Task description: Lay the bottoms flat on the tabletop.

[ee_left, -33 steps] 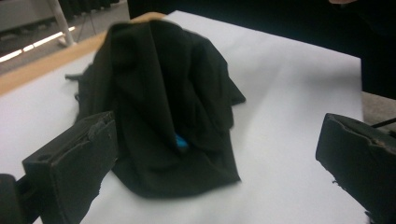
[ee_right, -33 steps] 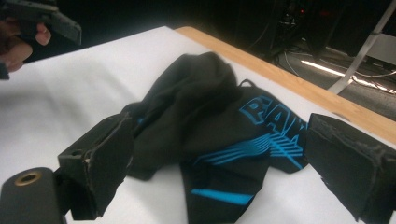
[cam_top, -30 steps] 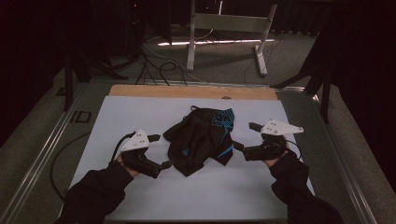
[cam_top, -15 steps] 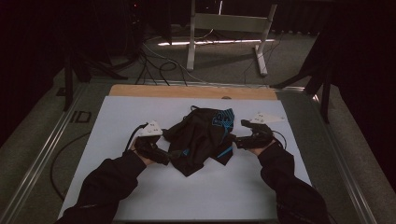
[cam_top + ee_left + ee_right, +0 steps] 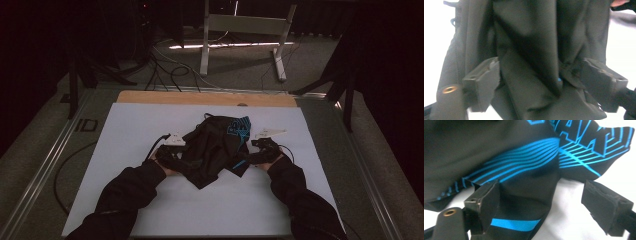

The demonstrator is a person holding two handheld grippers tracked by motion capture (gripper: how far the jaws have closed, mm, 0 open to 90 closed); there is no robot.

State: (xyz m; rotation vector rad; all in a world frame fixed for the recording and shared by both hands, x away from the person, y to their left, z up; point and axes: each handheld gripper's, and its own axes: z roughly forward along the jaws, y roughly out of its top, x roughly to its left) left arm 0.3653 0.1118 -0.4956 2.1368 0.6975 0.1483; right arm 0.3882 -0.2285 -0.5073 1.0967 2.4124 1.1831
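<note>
Lying crumpled mid-surface [image 5: 150, 210] on the white sheet: a black garment [image 5: 212, 150] with blue print toward its far right part. Flanked by both grippers, left gripper [image 5: 172, 155] at its left edge, right gripper [image 5: 255, 156] at its right edge, each in a dark-sleeved hand reaching in from the near side. In the left gripper view, jaws apart, just been closing, with a thick bunch of black folds [image 5: 531, 62] between them; fabric touching or just beside both inner faces, no clear pinch yet. In the right gripper view, jaws apart too, closing slightly, astride a hanging corner of the garment [image 5: 524, 195] with blue stripes; cloth against the view's left jaw, bare white sheet between cloth and the other jaw. Blue lettering on the fold farther off in that view. Beyond the sheet, a strip of bare wood at the surface's far edge, then floor with cables and a white frame [image 5: 240, 30], all well apart from the garment. Surroundings dark, few details readable.
</note>
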